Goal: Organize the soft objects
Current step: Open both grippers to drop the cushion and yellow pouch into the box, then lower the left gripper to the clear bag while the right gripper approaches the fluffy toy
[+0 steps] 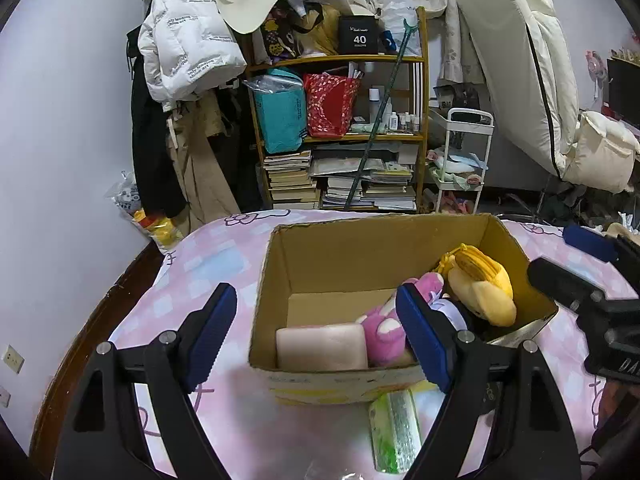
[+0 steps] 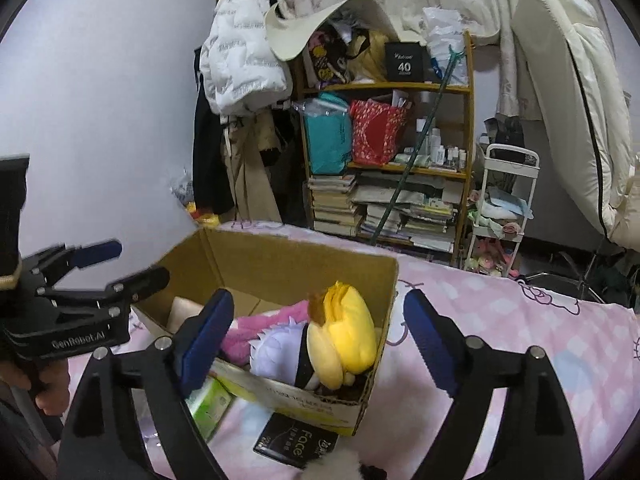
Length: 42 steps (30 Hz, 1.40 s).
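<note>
Both grippers hung empty with jaws spread wide, the left gripper (image 1: pixel 320 336) and right gripper (image 2: pixel 320 344) poised over the cardboard box (image 1: pixel 272 264) on the pink bedspread (image 1: pixel 192 264), where a yellow plush (image 1: pixel 480 284), a pink plush (image 1: pixel 384 328) and a pale cushion (image 1: pixel 320 346) lay. The green tissue pack (image 1: pixel 394 432) touching the box front looked the likely next pick, best pinched gently across its middle. Legible writing was "Face" on a black pack (image 2: pixel 296 440), "GenRobot.AI" on the left tool, and "40" on a black shelf box (image 1: pixel 358 36).

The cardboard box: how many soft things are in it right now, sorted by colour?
Yellow: 1, the plush toy
Pink: 1, the fluffy toy
Pale pink: 1, the cushion
White and black: 1, the doll
Total: 4 in the box; both grippers are empty.
</note>
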Tool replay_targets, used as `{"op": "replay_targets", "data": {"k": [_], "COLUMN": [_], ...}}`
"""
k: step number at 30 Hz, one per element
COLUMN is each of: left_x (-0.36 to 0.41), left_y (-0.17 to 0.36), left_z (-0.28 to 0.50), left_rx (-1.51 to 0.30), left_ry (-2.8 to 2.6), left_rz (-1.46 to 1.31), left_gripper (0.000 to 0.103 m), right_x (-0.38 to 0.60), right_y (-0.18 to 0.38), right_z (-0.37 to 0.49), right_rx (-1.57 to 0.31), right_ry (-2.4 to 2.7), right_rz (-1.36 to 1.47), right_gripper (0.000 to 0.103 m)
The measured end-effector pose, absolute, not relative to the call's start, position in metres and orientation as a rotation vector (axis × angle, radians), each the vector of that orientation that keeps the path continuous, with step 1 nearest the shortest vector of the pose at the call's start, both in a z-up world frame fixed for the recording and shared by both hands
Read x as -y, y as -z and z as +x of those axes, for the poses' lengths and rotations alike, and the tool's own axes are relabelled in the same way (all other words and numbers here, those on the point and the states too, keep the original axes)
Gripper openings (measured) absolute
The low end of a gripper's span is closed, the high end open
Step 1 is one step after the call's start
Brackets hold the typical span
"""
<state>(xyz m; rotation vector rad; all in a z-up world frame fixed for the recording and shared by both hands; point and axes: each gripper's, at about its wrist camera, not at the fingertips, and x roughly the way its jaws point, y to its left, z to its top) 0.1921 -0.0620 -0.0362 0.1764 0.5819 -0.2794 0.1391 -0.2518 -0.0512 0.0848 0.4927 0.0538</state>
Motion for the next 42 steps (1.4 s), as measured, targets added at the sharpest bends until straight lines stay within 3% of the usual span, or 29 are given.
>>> {"op": "replay_targets", "data": {"k": [2,6,9,21,42], "left_x": [0.057,0.050,0.045,0.035,0.027], "left_y": [0.034,0.027,0.021,0.010,0.054], "left_z": [0.185,0.175,0.167,0.124,0.108], "left_rx": [-0.576,-0.584,-0.590,-0.644,-0.887], "left_ry": [0.282,0.272,0.259,0.244,0.239], "left_rz": [0.171,0.170,0.176,0.214,0.278], "left_gripper": [0.081,0.082,0.095,0.095,0.095], "right_x": [0.252,0.251,0.250,0.248,0.229], "right_y": [0.046,0.038,0.035,0.030,0.053], "right_z": [0.136,0.128,0.121,0.082,0.056], "right_rx": [-0.481,-0.460,-0.461,-0.483,-0.595], "right_ry": [-0.053,-0.044,-0.040,-0.022,-0.027], "right_rz": [0.080,0.082,0.079,0.063,0.051], "right_gripper": [0.103,0.103,0.103,0.103,0.103]}}
